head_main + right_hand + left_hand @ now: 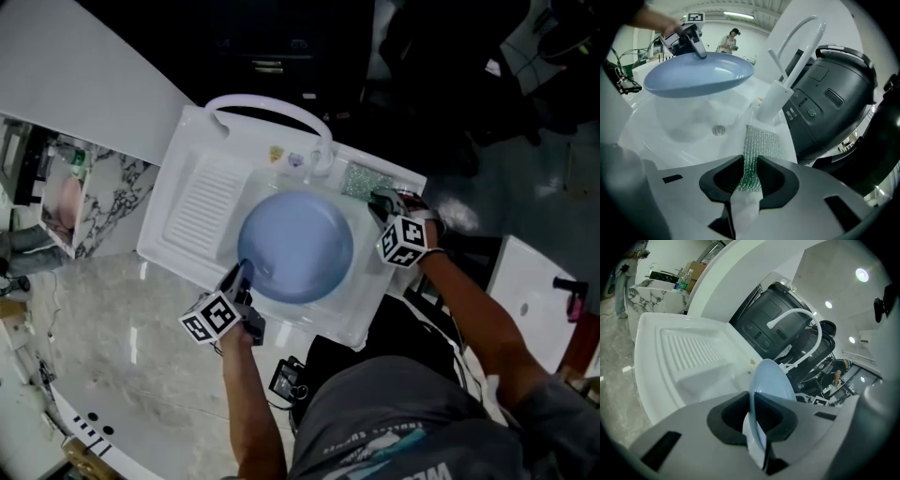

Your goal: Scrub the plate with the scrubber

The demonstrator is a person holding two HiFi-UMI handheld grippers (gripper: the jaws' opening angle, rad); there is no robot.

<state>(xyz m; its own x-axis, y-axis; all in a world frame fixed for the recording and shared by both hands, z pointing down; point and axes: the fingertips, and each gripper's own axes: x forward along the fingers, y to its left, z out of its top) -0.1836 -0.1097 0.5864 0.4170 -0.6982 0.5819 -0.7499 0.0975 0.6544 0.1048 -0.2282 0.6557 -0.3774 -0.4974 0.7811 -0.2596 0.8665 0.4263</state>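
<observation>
A round blue plate [295, 246] hangs over the basin of the white sink [178, 150], roughly level. My left gripper [239, 274] is shut on its near-left rim; in the left gripper view the plate [771, 380] runs edge-on between the pads. The green mesh scrubber [361, 180] lies on the sink's right rim beside the faucet. My right gripper [380, 202] is at it. In the right gripper view the scrubber's [761, 143] near end is pinched narrow between the pads of my right gripper [750, 180]. Beyond it the plate [701, 75] hovers above the drain [718, 130].
A white arched faucet [272, 108] stands at the sink's back edge. A ribbed drainboard [202, 202] takes up the sink's left side. The sink rests on a marble floor [112, 347]. A dark appliance [834, 93] stands close behind the faucet.
</observation>
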